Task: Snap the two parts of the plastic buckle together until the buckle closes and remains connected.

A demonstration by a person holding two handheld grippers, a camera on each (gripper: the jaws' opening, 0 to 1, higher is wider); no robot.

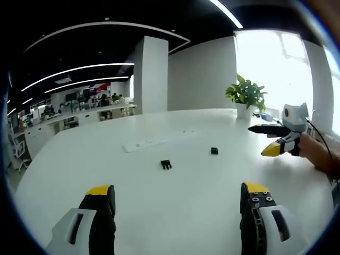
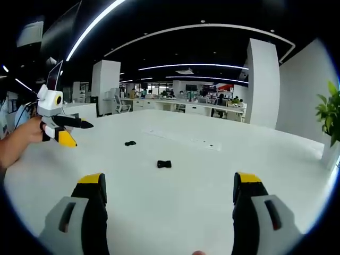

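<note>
Both the left hand-held gripper and the right hand-held gripper gape empty above the desk, where the two buckle halves, one pronged and one socketed, look light, stiff and slippery, best pinched across their flat bodies.

Two small dark buckle parts, lying unjoined and well apart on the white bench. Pronged part: black, flat on the surface, near the centre of the left gripper view, prongs toward 6 o'clock. Socket part: compact, dark, blocky, lying toward 2 o'clock of the pronged piece. Too small for finer detail.
</note>
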